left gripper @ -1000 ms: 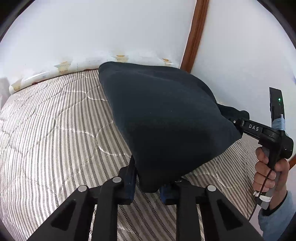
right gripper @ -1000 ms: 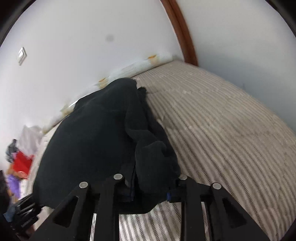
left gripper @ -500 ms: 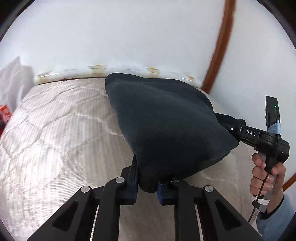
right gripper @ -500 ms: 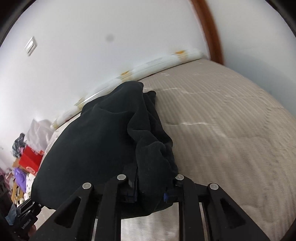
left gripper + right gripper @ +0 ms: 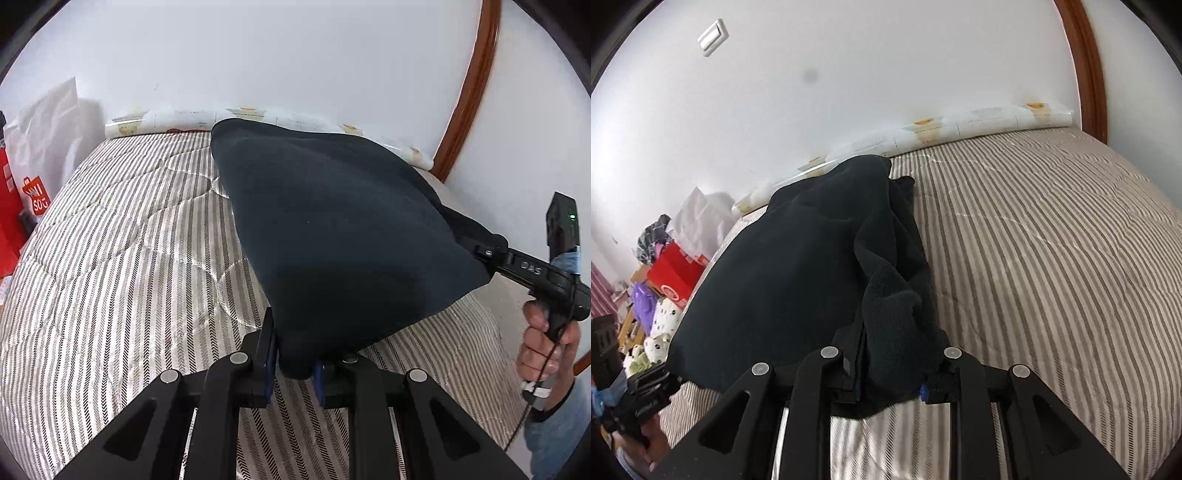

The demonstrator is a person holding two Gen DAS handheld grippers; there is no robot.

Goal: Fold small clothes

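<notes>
Dark garment (image 5: 343,236) held up off the striped bed (image 5: 122,240), stretched between two grips and sagging in the middle; far end trailing toward the rolled bedding (image 5: 177,120) along the wall. Left gripper (image 5: 295,365) pinching one near corner, fingers (image 5: 269,354) pressed onto the cloth. Right gripper (image 5: 892,376) clamped on a thicker, bunched wad at the other corner; its jaws opening a shade just now, fabric between them and the fingers (image 5: 852,369) pressing on it. From the left wrist view, right gripper (image 5: 487,254) seen at the cloth's right corner, held by a hand (image 5: 546,343) in a blue sleeve.

Step in hand, by the look of it: carrying the spread garment across the bed for laying flat before a fold. To do it well: keep both corners level and the same way apart, so the near edge stays taut without wrinkling; lower the far end first, then draw back and down; firm up the right grip, since a loosening pinch on a bunched wad risks dropping that corner; release only once flat on the bed. Red bag (image 5: 14,199) well clear at left.
</notes>
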